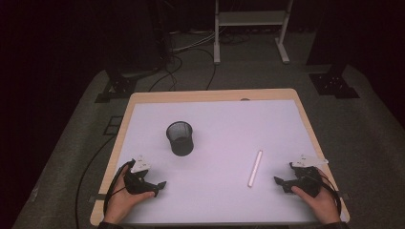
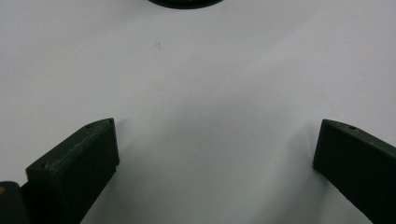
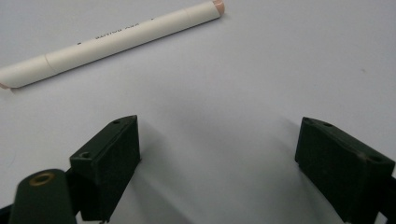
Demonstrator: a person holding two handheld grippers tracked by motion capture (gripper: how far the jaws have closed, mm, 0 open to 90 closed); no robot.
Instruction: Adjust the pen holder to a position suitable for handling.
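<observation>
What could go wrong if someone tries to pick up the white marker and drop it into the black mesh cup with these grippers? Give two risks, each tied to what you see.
1. The white marker is round and lies flat on the smooth white mat, so it may roll away as the open right gripper closes on it.
2. The black mesh cup stands free and looks light; the marker or a gripper could tip it.

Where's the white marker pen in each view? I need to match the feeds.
High view: the white cylindrical marker pen lies right of centre, left of the right tongs.
Left gripper view: not in it.
Right gripper view: the pen lies across the upper left, beyond the open jaws.
Shared landmark: the white tabletop sheet.
</observation>
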